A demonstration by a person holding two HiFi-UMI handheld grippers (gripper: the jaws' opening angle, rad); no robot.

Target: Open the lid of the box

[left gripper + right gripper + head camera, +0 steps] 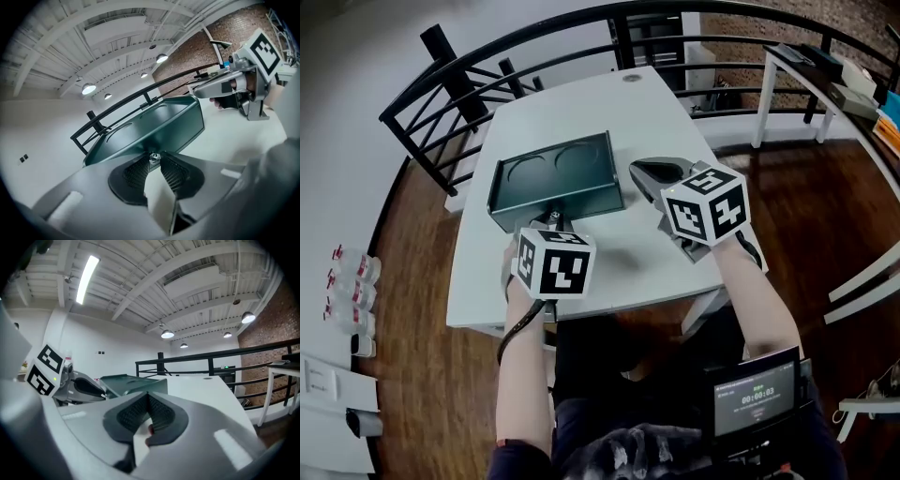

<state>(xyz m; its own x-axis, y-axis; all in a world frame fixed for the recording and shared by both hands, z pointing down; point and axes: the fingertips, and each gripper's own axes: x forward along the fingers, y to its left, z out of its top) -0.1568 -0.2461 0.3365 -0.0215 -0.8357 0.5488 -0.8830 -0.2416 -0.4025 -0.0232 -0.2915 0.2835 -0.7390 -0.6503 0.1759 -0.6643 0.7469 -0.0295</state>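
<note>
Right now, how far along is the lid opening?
Done: the left gripper is at the front of the green box, jaws closed on its small metal latch.
In hand: only that grip. The lid lies flat on the box, not yet lifted.
Left: raising the lid.
The right gripper is shut on nothing, beside the box's right end above the white table.
</note>
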